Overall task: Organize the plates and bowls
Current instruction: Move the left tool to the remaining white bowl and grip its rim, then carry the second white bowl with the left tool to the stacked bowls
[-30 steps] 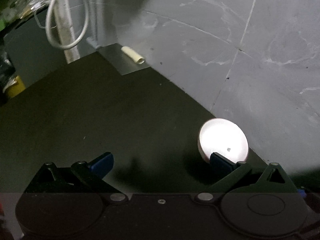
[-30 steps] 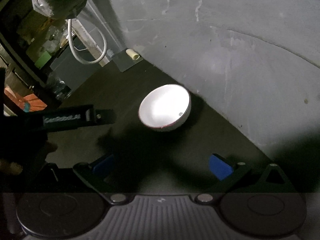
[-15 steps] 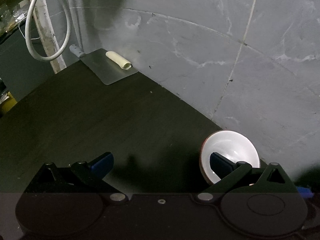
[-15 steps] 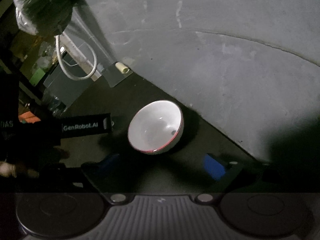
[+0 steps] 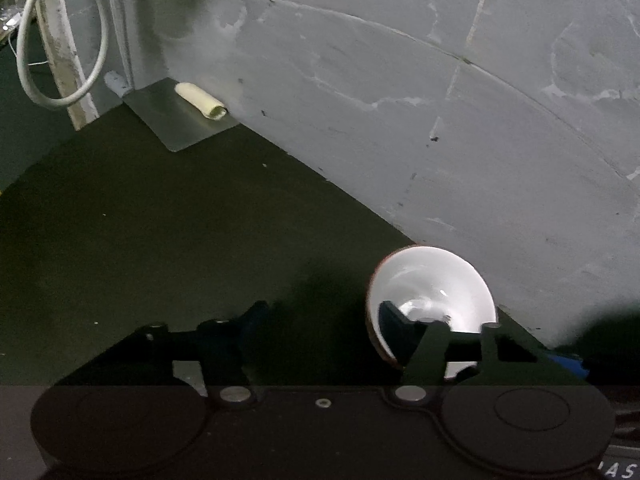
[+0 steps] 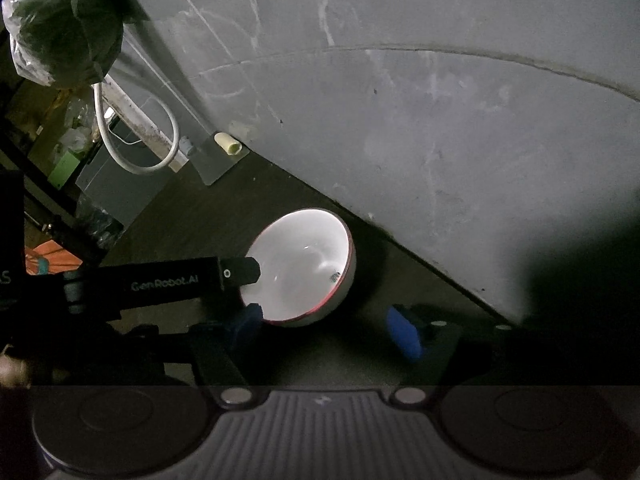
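dark counter (image 5: 168, 240), white bowl (image 5: 432, 292) rim between closing left hand-held gripper (image 5: 320, 316); right hand-held gripper (image 6: 328, 328) closing empty

"GenRobot.AI" printed on left gripper (image 6: 256, 292) arm.

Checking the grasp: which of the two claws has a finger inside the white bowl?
The left claw: one finger reaches over the rim into the bowl, the other stays outside, jaws closing. The right claw, also closing, has both blue pads outside the bowl.
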`<state>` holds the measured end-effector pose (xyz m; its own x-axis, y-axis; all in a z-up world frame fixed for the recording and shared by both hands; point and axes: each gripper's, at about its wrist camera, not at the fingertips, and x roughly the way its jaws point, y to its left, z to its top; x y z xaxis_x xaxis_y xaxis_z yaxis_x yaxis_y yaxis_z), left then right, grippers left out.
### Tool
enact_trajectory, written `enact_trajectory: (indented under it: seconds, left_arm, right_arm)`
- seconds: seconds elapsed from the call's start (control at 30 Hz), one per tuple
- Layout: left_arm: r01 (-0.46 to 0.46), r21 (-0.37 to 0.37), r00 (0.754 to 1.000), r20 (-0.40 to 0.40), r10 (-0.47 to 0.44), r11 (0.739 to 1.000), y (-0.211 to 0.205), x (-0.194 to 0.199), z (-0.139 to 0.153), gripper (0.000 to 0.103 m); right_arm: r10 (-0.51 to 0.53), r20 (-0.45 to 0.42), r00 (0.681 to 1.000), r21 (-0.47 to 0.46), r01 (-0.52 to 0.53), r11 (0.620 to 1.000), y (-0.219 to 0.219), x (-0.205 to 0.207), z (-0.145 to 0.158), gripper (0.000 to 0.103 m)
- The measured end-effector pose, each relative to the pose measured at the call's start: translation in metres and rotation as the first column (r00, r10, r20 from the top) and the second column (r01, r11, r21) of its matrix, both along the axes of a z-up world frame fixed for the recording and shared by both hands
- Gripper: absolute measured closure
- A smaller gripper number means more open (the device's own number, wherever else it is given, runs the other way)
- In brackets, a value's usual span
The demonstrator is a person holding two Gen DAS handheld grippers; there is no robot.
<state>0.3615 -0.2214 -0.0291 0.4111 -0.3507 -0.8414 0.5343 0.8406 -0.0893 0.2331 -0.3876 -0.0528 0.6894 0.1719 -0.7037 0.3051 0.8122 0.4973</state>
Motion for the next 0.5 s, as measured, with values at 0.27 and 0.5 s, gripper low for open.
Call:
enact_trajectory:
  seconds: [0.27,0.5]
  left_arm:
    - [0.017,-0.031,0.999,-0.037,-0.018,0.999,-0.005,0.004,-0.006,0.065]
    - [0.027,-0.045,0.997,-0.067,-0.03,0.999,-0.009,0.007,-0.013,0.077]
  right_arm:
    - [-0.019,-0.002,1.0,-0.01,0.019,1.0,-0.002,0.011,-0.007,0.04]
    - [-0.021,-0.002,1.0,-0.001,0.021,1.0,-0.002,0.02,-0.014,0.058]
